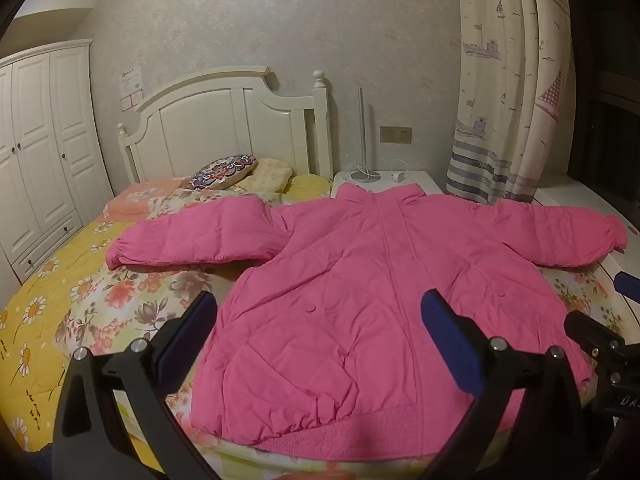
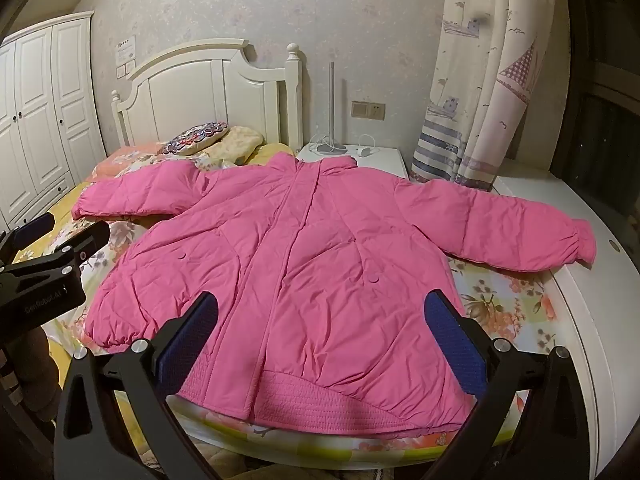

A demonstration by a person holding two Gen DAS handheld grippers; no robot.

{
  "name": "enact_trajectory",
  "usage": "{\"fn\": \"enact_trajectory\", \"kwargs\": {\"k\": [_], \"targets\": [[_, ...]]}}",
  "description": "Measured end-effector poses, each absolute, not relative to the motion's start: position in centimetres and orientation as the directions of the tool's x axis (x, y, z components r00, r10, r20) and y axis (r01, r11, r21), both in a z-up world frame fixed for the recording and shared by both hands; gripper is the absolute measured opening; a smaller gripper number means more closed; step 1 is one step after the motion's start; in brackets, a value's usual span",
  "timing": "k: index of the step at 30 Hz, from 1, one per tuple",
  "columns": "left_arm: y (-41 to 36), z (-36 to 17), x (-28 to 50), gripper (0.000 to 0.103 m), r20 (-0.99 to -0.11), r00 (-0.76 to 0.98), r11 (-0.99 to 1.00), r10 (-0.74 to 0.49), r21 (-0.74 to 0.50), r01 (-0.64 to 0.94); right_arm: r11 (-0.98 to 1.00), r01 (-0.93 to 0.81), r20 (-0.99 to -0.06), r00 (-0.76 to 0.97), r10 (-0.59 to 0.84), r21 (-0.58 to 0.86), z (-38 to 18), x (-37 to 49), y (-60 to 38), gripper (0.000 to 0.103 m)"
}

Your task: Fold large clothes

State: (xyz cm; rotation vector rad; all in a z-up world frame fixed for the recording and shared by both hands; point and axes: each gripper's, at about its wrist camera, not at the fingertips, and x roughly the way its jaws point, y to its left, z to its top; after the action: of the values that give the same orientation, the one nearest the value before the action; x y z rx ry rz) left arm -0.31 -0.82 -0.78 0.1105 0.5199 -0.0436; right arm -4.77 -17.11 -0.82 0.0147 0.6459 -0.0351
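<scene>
A large pink padded jacket lies front up and spread flat on the floral quilt, both sleeves stretched out sideways and the collar toward the headboard. My left gripper hovers open above the jacket's lower left part, near the hem, with nothing between its blue pads. My right gripper stands open above the hem's middle and right part, also holding nothing. Each gripper shows at the edge of the other's view: the right gripper and the left gripper.
The bed's white headboard stands at the far end, with pillows in front of it. A white nightstand with a lamp base and cables is beyond the collar. A curtain and white ledge are on the right, a wardrobe on the left.
</scene>
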Motion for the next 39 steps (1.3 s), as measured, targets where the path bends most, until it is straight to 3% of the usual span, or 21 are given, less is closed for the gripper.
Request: {"fn": "enact_trajectory", "kwargs": {"k": [17, 27, 34, 39], "targets": [[-1.6, -1.4, -0.3, 0.101, -0.512, 0.859, 0.992, -0.018, 0.096, 0.078, 0.999, 0.044, -0.61, 0.792, -0.02, 0.025, -1.4, -4.4, -17.2, 0.099], [-1.8, -4.9, 3.4, 0.101, -0.591, 0.804, 0.992, -0.065, 0.048, 0.116, 0.991, 0.054, -0.629, 0.776, 0.033, 0.119, -5.0, -2.0, -19.6, 0.099], [-2.8, -11.4, 10.7, 0.101, -0.751, 0.628, 0.971, -0.205, -0.075, 0.227, 0.938, 0.252, -0.695, 0.719, -0.016, 0.239, -9.1, 2.0, -27.4, 0.099], [-3.1, -13.2, 16.9, 0.101, -0.771, 0.597, 0.966, -0.222, -0.091, 0.242, 0.861, 0.429, -0.738, 0.667, -0.098, 0.273, -12.4, 5.4, -35.2, 0.099]]}}
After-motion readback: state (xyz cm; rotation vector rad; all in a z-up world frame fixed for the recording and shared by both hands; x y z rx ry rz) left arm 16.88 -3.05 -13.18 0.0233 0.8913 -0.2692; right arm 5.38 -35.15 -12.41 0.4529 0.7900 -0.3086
